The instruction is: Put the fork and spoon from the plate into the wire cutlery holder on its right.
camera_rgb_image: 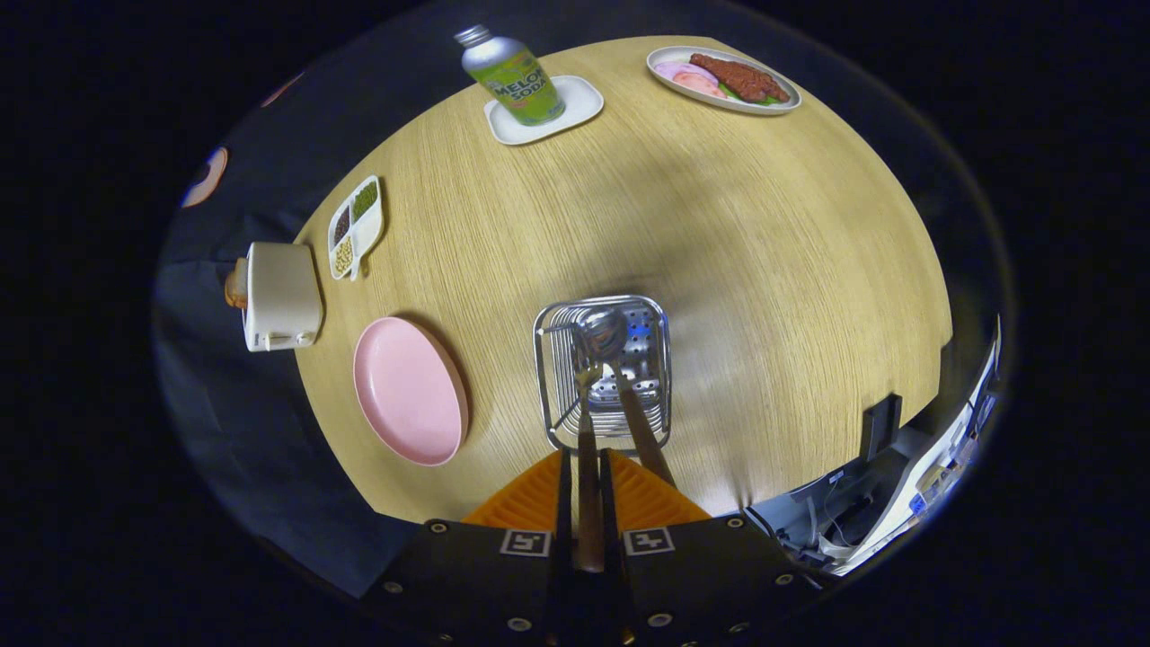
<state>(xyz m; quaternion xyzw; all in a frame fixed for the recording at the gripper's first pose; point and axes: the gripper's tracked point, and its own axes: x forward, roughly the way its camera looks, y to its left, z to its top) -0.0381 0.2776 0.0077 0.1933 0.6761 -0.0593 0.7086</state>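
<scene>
Fingers (588, 503) are clamped on the fork (588, 422) handle, its tines dipping into the wire cutlery holder (552, 395) beside the spoon (620, 359) already inside. Keep it upright over the holder, lower further, then release; the pink plate (409, 391) lies left of the holder.

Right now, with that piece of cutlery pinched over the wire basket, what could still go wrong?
Two risks stand out. The wooden-handled fork clamped in the gripper points down into the square wire cutlery holder, where the wooden-handled spoon already leans; the fork could knock or jam against it. If released while tilted, it might catch on the holder's rim and tip out toward the empty pink round plate.
</scene>
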